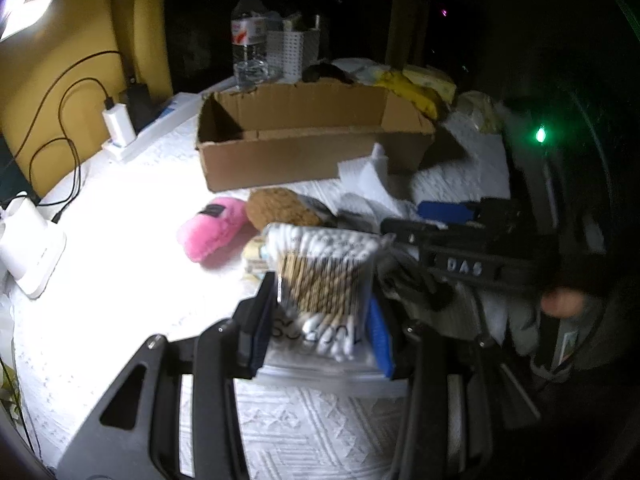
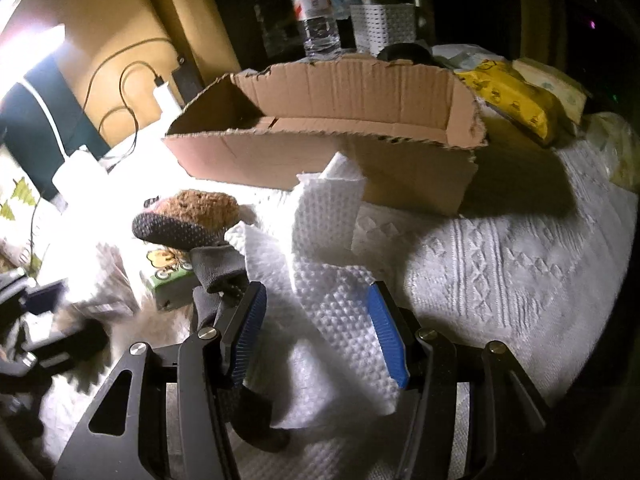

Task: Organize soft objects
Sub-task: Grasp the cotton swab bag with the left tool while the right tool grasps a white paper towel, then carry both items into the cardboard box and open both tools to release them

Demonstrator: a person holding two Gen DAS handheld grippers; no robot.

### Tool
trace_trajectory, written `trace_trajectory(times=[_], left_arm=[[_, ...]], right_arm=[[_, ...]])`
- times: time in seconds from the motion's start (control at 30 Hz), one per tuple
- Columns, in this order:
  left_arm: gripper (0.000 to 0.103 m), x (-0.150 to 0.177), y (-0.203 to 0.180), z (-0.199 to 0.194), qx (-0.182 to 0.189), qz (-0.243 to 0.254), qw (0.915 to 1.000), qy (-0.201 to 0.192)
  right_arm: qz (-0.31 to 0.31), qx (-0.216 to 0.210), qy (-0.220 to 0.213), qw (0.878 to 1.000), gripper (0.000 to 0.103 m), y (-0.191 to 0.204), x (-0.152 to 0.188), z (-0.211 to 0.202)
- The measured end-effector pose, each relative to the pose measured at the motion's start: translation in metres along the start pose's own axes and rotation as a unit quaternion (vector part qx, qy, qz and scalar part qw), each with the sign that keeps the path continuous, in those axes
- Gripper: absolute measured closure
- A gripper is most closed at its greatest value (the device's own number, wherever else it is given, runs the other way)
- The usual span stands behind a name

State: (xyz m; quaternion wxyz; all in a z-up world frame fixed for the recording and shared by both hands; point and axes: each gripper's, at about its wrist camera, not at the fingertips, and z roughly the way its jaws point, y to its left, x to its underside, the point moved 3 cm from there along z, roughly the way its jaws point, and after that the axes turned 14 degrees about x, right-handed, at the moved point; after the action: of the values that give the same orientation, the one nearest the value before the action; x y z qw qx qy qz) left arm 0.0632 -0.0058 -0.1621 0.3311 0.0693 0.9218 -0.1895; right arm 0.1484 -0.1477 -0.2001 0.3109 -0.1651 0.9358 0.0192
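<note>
My left gripper [image 1: 320, 320] is shut on a clear bag of cotton swabs [image 1: 320, 276], held just above the white bedspread [image 1: 140, 288]. A pink plush slipper [image 1: 214, 232] and a brown knitted slipper [image 1: 282, 208] lie beyond it, in front of the open cardboard box [image 1: 304, 156]. My right gripper [image 2: 318, 334] is open, its blue pads either side of a crumpled white paper towel [image 2: 320, 240]; it shows in the left wrist view [image 1: 452, 216] too. The brown slipper [image 2: 196, 210], a grey sock [image 2: 216, 268] and the box [image 2: 320, 152] lie ahead of it.
A water bottle [image 1: 250, 36] and white basket [image 1: 292, 50] stand behind the box. Yellow packets [image 2: 516, 96] lie at its right. A power strip with chargers [image 1: 132, 124] and a white device [image 1: 30, 248] sit at the left. A green tissue pack [image 2: 172, 280] lies by the sock.
</note>
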Motion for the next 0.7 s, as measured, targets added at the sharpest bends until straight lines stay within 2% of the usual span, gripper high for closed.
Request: trace_trajectory(times=[0.03, 0.07, 0.1, 0.17, 0.27, 0.7], left_arm=[[0.06, 0.0, 0.001, -0.001, -0.001, -0.001, 1.0, -0.002], [0.06, -0.001, 0.002, -0.002, -0.001, -0.004, 1.0, -0.003], [0.06, -0.001, 0.003, -0.004, -0.003, -0.005, 1.0, -0.005], [0.06, -0.003, 0.004, -0.006, -0.006, -0.006, 0.9999, -0.011], [0.06, -0.005, 0.005, -0.01, -0.009, -0.008, 0.9998, -0.018], [0.06, -0.028, -0.004, -0.021, -0.015, -0.003, 0.9988, -0.046]], right_arm=[[-0.003, 0.001, 0.001, 1.0, 0.063, 0.002, 0.001, 0.001], [-0.004, 0.005, 0.003, 1.0, 0.079, 0.002, 0.001, 0.002], [-0.003, 0.009, 0.003, 1.0, 0.088, 0.002, 0.001, 0.003], [0.0, 0.009, 0.001, 1.0, 0.094, 0.0, 0.002, 0.003], [0.008, 0.006, -0.009, 1.0, 0.097, -0.006, 0.001, -0.005], [0.053, 0.001, -0.08, 0.995, 0.098, -0.045, -0.015, -0.066]])
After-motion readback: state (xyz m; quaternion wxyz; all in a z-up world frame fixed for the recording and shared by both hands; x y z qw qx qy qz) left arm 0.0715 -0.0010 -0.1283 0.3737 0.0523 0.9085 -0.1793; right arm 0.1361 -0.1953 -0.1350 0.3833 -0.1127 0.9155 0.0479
